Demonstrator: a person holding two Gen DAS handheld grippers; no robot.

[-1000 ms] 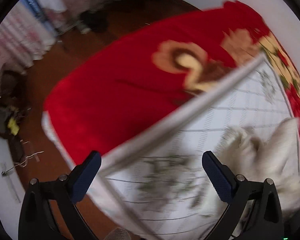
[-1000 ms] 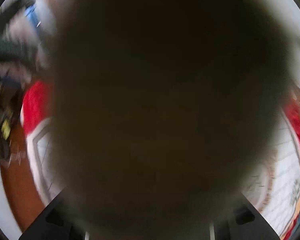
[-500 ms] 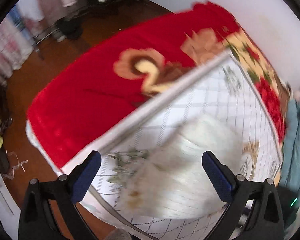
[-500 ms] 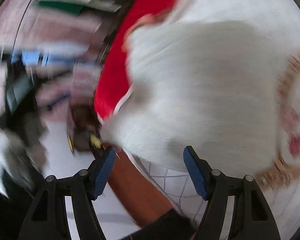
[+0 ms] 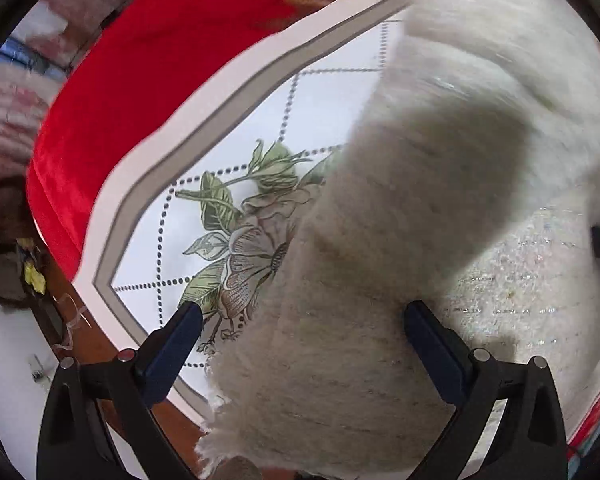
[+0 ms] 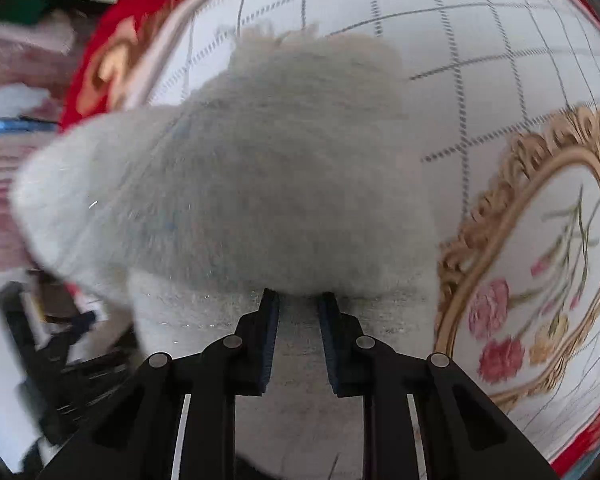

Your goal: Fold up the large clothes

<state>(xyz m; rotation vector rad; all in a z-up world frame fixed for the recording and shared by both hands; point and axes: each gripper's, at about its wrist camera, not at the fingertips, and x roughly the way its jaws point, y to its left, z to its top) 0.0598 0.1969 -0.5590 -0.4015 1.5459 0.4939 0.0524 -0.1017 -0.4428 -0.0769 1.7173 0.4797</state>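
A fuzzy off-white knit sweater (image 5: 440,208) with glittery threads lies bunched on the white quilted mat (image 5: 236,148) with a flower print. My left gripper (image 5: 300,332) is open, its fingers straddling the sweater's fringed edge. In the right wrist view the sweater (image 6: 260,184) fills the middle, blurred. My right gripper (image 6: 298,308) is shut on a fold of the sweater, jaws close together with knit between the pads.
The mat (image 6: 460,40) lies on a red floral blanket (image 5: 148,64) over the bed. A gold oval flower motif (image 6: 540,260) sits right of the sweater. The bed's edge drops to a brown floor (image 5: 60,312) at left, with clutter (image 6: 60,340) there.
The sweater has dropped from in front of the right camera onto the mat. My left gripper has moved down close over it. My right gripper, open half a second ago, has closed on it.
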